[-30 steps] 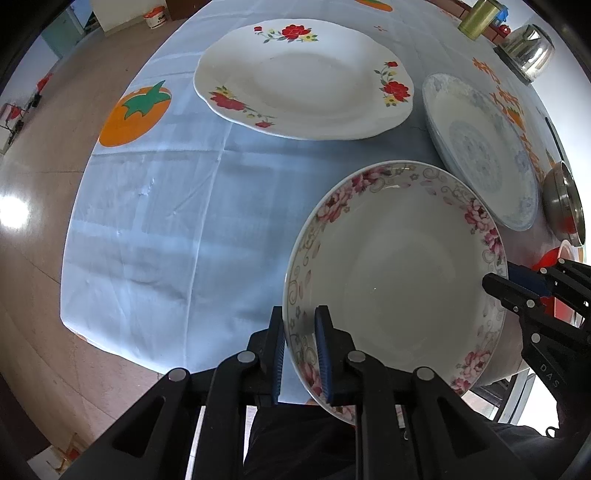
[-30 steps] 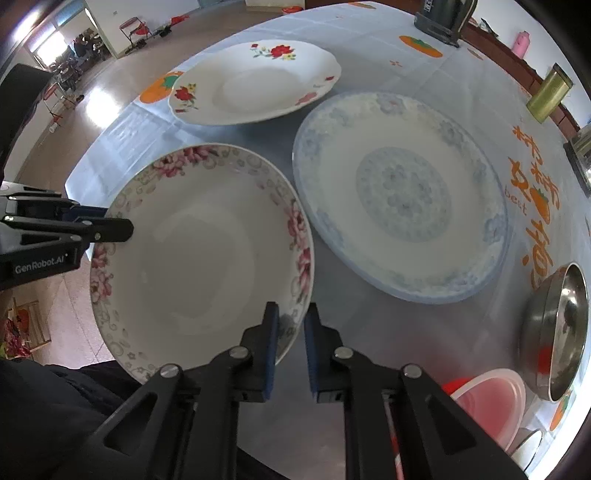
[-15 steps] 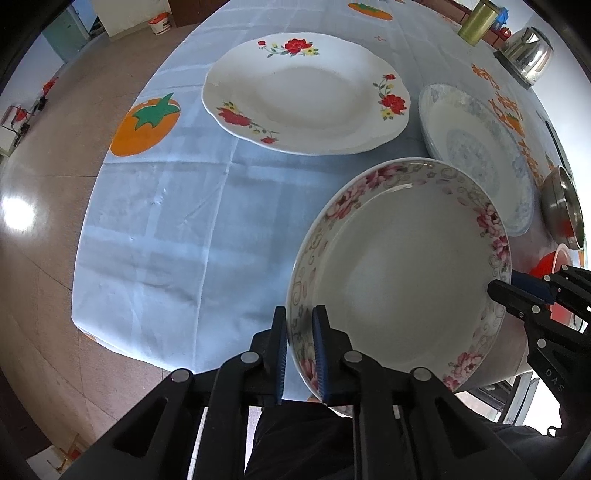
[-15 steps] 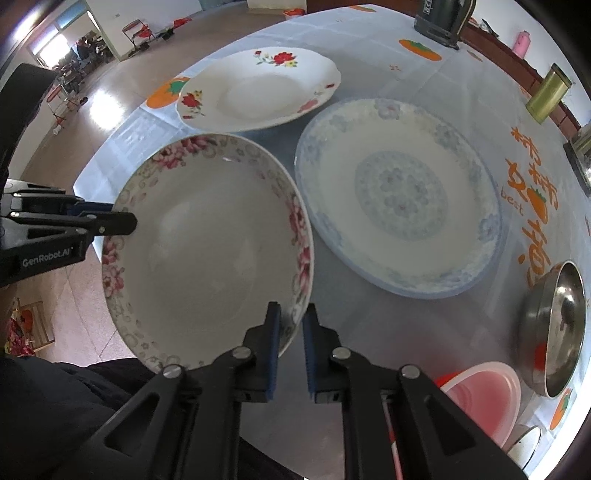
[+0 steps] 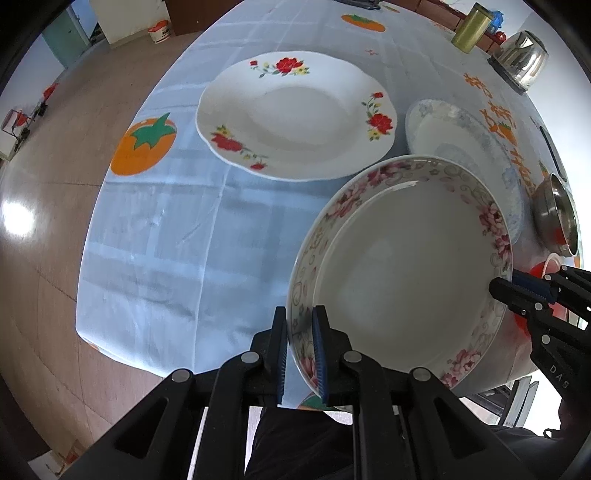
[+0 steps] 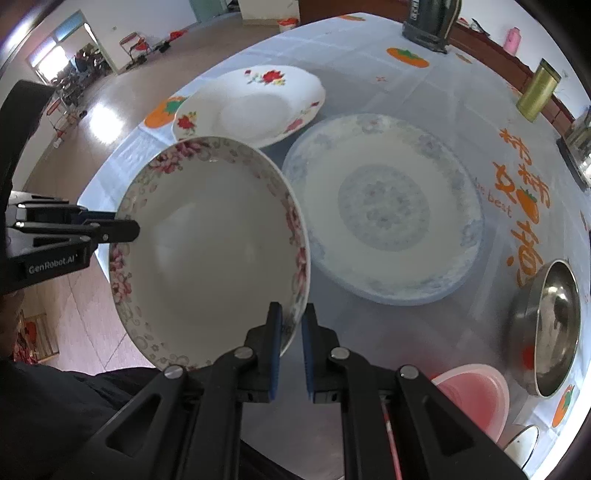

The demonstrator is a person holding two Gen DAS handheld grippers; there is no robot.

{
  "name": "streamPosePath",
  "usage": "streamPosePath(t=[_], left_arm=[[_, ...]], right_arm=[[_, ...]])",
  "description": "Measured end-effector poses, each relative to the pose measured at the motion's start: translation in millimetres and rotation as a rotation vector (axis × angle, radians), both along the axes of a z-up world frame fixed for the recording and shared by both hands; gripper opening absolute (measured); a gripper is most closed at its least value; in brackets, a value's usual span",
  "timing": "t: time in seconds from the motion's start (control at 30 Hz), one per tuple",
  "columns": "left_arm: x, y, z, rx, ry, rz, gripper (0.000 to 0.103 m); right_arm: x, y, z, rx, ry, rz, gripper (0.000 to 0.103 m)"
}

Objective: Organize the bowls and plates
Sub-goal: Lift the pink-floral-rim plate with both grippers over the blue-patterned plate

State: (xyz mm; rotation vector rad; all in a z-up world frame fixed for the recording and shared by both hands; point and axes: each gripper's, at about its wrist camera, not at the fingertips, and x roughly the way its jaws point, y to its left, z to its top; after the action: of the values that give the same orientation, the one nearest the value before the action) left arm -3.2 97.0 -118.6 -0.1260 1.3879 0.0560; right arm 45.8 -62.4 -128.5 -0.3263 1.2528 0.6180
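Note:
A deep white plate with a pink flower rim (image 5: 406, 273) (image 6: 210, 254) hangs above the table's near edge, held by both grippers. My left gripper (image 5: 300, 321) is shut on its rim at one side. On the opposite side my right gripper (image 6: 291, 317) is shut on the rim; it also shows in the left wrist view (image 5: 517, 291). The left gripper appears in the right wrist view (image 6: 122, 230). On the table lie a white plate with red flowers (image 5: 295, 114) (image 6: 251, 107) and a blue-patterned plate (image 6: 384, 210) (image 5: 461, 144).
A light blue tablecloth (image 5: 162, 229) with orange fruit prints covers the table. A steel bowl (image 6: 546, 325) and a pink plastic bowl (image 6: 472, 398) sit at the right. A gold tin (image 6: 537, 90), a kettle (image 5: 521, 59) and a dark appliance (image 6: 428, 18) stand at the far side.
Both grippers have lifted the pink-rimmed plate off the table, and the table and other plates look farther away. Both grips on the rim are unchanged.

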Motion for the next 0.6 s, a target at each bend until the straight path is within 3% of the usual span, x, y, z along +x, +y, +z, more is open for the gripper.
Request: streamPosePath(t=[0.6], left_arm=[[21.9, -15.6, 11.5, 0.021, -0.043, -0.054, 0.014]], right_arm=[[16.0, -20.6, 18.0, 0.031, -0.031, -0.056, 0.011]])
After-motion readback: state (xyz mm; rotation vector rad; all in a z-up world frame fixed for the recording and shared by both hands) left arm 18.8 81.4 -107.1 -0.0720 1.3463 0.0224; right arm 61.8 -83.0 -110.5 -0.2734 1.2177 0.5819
